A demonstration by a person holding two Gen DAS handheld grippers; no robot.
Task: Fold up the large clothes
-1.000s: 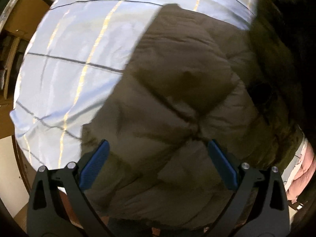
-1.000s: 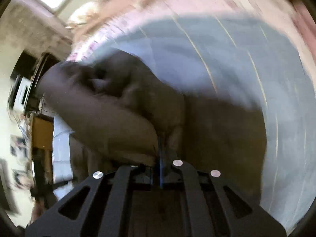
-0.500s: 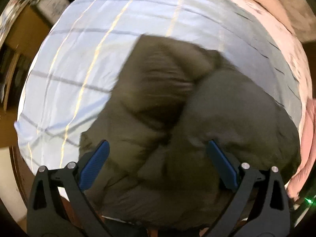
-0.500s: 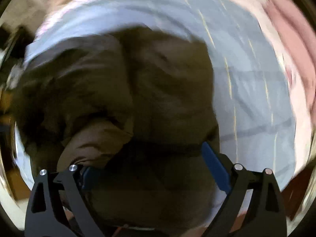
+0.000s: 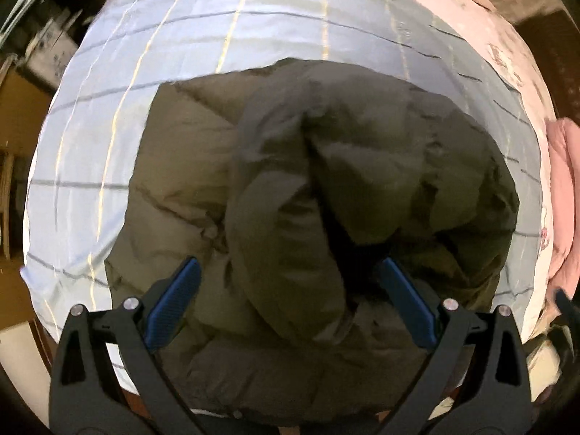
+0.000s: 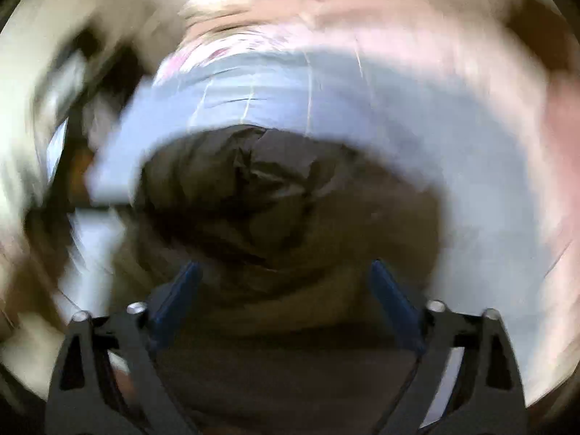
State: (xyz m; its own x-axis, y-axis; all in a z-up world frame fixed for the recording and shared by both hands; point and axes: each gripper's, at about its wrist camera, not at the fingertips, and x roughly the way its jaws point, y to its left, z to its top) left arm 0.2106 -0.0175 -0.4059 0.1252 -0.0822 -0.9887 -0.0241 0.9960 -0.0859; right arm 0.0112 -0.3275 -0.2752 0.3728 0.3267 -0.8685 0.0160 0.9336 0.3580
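The left gripper [image 5: 288, 299] hangs over the jacket [image 5: 308, 217] with its 2 jaws spread wide and nothing gripped; the right gripper [image 6: 284, 299], in a blurred view, has jaws apart and just been narrowing, with no cloth pinched between them. The dark olive puffer jacket lies bunched on the sheet [image 5: 108, 116], one fold heaped over its middle and hiding the part beneath; the pale blue sheet with yellow and dark lines spreads past it on 3 sides. Further off, a pink blanket [image 5: 563, 199] lies at the right edge and brown furniture [image 5: 21, 108] stands left.
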